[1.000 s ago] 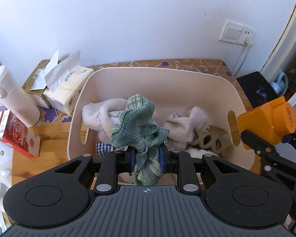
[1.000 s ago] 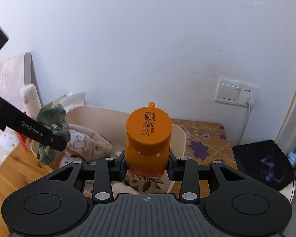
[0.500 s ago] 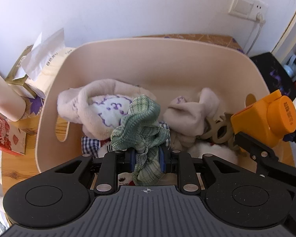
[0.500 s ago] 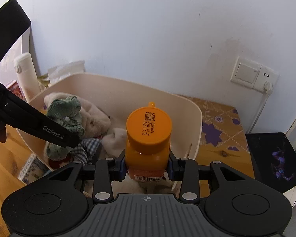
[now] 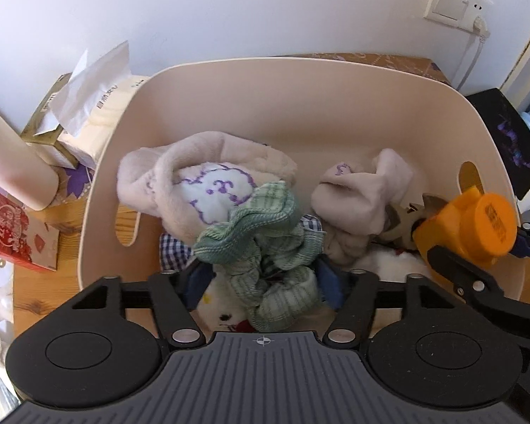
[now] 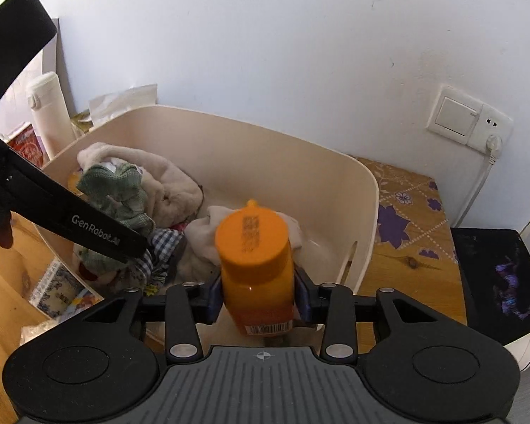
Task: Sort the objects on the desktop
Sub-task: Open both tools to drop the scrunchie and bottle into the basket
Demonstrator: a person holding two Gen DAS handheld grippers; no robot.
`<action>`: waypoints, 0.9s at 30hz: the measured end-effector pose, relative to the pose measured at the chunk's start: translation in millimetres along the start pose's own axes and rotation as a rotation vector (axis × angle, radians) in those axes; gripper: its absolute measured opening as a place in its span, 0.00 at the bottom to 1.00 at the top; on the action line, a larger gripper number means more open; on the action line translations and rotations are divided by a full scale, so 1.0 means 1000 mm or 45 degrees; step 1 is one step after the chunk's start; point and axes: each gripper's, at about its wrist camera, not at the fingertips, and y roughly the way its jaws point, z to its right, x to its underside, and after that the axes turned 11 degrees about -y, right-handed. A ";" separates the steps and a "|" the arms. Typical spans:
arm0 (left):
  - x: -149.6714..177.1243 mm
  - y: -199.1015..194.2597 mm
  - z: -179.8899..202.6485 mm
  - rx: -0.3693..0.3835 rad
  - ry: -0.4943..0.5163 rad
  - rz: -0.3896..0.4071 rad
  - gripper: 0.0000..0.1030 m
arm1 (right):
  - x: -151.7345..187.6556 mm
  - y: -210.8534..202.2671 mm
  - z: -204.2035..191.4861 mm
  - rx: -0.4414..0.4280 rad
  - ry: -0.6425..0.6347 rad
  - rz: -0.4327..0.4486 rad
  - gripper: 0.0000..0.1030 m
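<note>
Left wrist view: the left gripper (image 5: 265, 279) had just spread its jaws, the green cloth (image 5: 265, 247) loose between them over the beige bin (image 5: 300, 106). Right wrist view: the right gripper (image 6: 258, 296), jaws just widening, flanked the upright orange bottle (image 6: 254, 265), cap toward the camera, barcode low; the left gripper's finger read "GenRobot.AI".

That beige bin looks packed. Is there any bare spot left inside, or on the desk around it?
Inside the beige bin, only the back strip along the far wall is bare. The pink towels, green cloth and orange bottle crowd the rest. Outside, the patterned desk is bare between the bin and the black device. The tissue pack side is crowded.
</note>
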 end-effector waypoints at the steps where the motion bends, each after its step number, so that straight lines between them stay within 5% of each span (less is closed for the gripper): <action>1: 0.000 -0.001 -0.001 0.003 0.003 0.005 0.67 | 0.000 -0.001 0.000 -0.002 0.008 0.000 0.51; 3: 0.001 -0.004 -0.002 0.001 0.003 0.011 0.69 | -0.001 -0.004 -0.001 0.003 0.019 -0.002 0.69; 12: 0.004 -0.015 -0.003 0.005 0.023 0.042 0.70 | -0.002 -0.021 -0.002 0.016 0.053 0.023 0.85; 27: 0.023 -0.062 -0.015 0.068 0.054 0.119 0.71 | 0.003 -0.064 -0.008 0.080 0.121 0.146 0.88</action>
